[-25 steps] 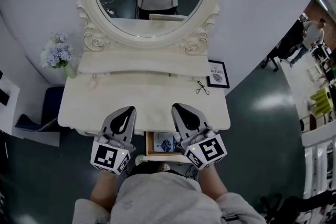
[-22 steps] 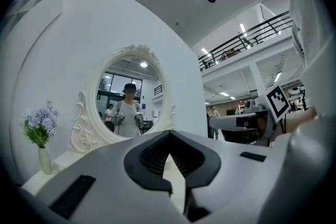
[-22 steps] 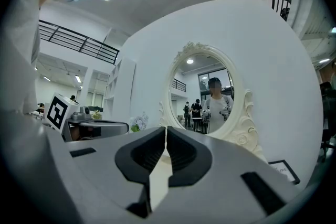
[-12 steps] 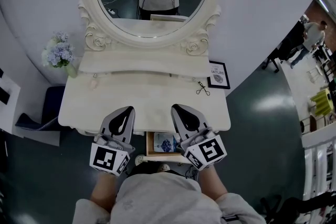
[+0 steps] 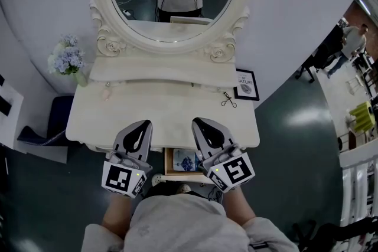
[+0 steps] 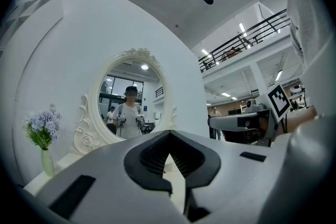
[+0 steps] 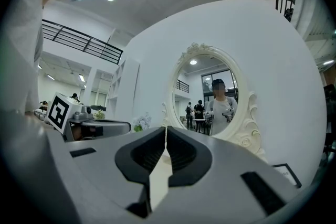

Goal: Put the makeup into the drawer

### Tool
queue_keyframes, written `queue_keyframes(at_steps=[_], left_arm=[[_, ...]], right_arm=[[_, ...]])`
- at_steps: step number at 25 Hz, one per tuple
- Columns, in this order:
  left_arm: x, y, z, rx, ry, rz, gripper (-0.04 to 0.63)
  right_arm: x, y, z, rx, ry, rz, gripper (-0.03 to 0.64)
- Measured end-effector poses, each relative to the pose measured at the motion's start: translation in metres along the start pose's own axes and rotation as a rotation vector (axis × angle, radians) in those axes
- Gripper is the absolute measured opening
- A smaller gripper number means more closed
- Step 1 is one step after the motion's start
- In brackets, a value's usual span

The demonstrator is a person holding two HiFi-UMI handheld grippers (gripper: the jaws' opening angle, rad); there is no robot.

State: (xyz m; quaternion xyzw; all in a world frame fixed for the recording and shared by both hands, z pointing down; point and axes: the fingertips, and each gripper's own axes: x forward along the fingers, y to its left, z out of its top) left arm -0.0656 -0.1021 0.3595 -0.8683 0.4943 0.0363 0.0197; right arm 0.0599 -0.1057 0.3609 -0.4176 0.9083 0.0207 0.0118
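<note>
Above the front edge of the white, curvy-edged wooden dressing table [image 5: 171, 115], I hold both grippers level, pointing toward its oval scroll-framed mirror [image 5: 136, 9]. My left gripper [image 5: 142, 127] and right gripper [image 5: 201, 125] each have their fingers pressed together with nothing between them.

Below the table's front, between my hands, a small wooden drawer [image 5: 168, 163] stands open. A blue-and-white patterned item [image 5: 186, 160] lies inside, possibly the makeup. At the table's right rear sits a thin black scissor-like tool [image 5: 228, 99], and at its left rear a small pale pink object [image 5: 106, 92]. This fits either makeup already stowed or pieces waiting on top. Either way, I judge the care lies in keeping my hands clear of the table's lip and the drawer's rim.

Pale blue flowers [image 5: 65, 59] stand at the table's left rear corner, and a black-framed print [image 5: 244, 84] leans at its right rear. Dark glossy floor [image 5: 295, 127] surrounds it.
</note>
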Motion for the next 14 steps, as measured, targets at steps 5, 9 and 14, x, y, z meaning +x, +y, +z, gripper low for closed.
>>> queue_keyframes(at_steps=[5, 9, 14], left_arm=[[0.0011, -0.0004, -0.0007, -0.004, 0.003, 0.002, 0.012], [0.0005, -0.0018, 0.0005, -0.020, 0.000, 0.000, 0.012], [-0.0008, -0.0040, 0.0008, -0.025, -0.003, -0.002, 0.012]], right_arm=[[-0.0002, -0.0008, 0.0008, -0.001, -0.001, 0.002, 0.023], [-0.0023, -0.0005, 0.0020, 0.000, -0.001, 0.001, 0.023], [-0.0049, 0.0007, 0.0028, -0.003, -0.002, 0.002, 0.023]])
